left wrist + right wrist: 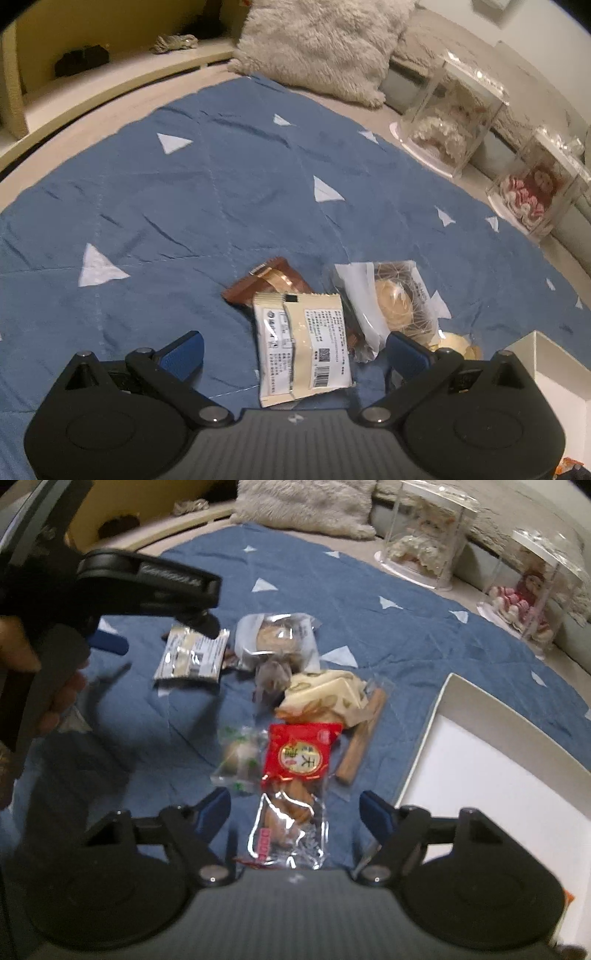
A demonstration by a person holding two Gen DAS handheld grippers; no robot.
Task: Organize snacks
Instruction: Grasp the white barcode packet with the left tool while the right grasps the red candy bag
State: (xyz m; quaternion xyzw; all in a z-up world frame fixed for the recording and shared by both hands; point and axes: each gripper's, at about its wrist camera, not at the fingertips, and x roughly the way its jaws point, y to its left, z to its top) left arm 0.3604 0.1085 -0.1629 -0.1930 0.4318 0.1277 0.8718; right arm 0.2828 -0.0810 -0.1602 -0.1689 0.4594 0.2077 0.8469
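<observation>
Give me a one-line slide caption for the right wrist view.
Right hand-held gripper, open, poised over a red snack packet among wrapped snacks on a blue cloth, white box alongside.

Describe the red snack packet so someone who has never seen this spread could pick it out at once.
Start from the blue cloth with white triangles and the white box on its right side. Just left of that box lies a cluster of snacks; the red packet sits at its near end, between the open right gripper fingers. It is the only bright red wrapper, with a round yellow label and a clear lower half.
</observation>
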